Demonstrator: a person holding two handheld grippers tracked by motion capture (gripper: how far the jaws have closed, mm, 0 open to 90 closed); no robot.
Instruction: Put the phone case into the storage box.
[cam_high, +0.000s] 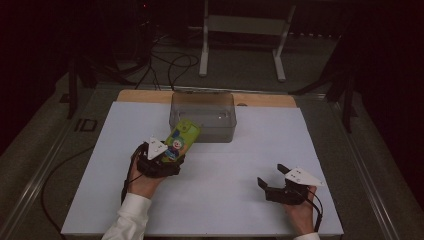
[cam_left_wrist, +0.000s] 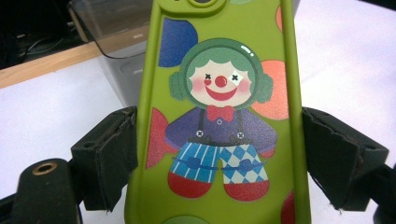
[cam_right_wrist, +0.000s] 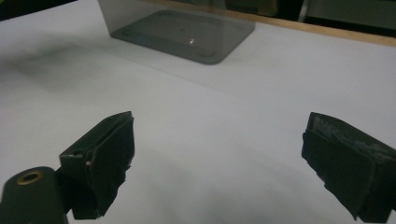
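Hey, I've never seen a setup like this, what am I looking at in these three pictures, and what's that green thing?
A person sits at a table with a white sheet on it and holds a hand-worked gripper in each hand. The high view looks down from above. The other two pictures come from small cameras riding on each gripper, looking along its two black fingers. The left gripper is shut on a green phone case printed with a cartoon clown, and holds it near a clear plastic box at the far side of the sheet. The right gripper is open with nothing between its fingers, low over the bare sheet.
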